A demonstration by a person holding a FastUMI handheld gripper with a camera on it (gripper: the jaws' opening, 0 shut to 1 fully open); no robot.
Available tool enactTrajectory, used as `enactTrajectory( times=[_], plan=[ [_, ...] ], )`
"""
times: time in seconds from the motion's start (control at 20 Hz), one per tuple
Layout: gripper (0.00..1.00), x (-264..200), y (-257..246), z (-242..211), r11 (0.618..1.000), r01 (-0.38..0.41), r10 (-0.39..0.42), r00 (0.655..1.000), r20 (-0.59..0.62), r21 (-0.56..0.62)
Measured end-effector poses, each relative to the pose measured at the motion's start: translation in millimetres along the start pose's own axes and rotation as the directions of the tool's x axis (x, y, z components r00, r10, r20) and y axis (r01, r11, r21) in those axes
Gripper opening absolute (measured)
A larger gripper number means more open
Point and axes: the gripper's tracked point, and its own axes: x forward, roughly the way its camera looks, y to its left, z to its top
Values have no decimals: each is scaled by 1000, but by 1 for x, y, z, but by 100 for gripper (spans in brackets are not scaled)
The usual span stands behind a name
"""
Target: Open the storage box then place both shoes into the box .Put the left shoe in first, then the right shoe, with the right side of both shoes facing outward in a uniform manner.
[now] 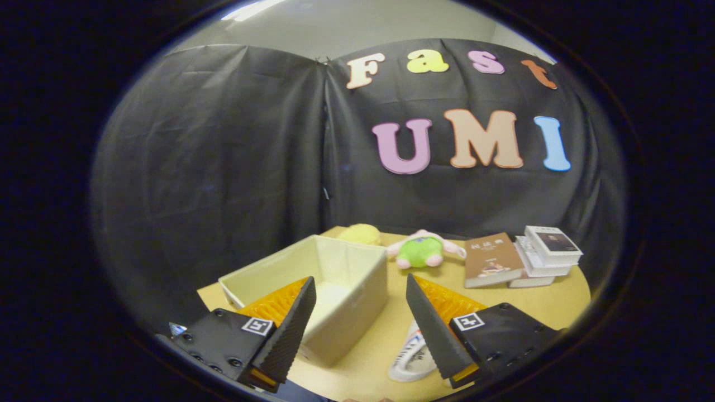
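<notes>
On the tan surface (536, 304), one open-topped cream storage box (341, 290) stood just ahead of the hand-held gripper (360, 318), its near corner reaching in between the two fingers; the interior looked bare as far as it could be seen. Hand-held gripper: fingers spread wide apart, nothing held between them, raised above the surface. One white shoe (413, 357) with dark lettering lay on the surface at about 5 o'clock from the box, partly hidden under the right finger. One yellow soft item (360, 233) sat at 12 o'clock behind the box, touching or just beside its far wall. One green and pink plush toy (425, 250) lay at 2 o'clock from the box. One brown book (491, 259) lay at 3 o'clock of the toy, and just beside it a stack of white books (547, 254).
</notes>
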Motion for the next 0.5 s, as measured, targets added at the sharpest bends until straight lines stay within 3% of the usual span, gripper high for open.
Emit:
enactTrajectory(
  times=[0.15,0.3,0.5],
  plan=[
    [100,-2,-46,-44,995,95,-93,986,-141,6],
    [100,-5,-80,-84,983,171,-183,950,-253,-70],
    [95,3,-95,-120,977,152,-198,912,-360,-152]
  ],
)
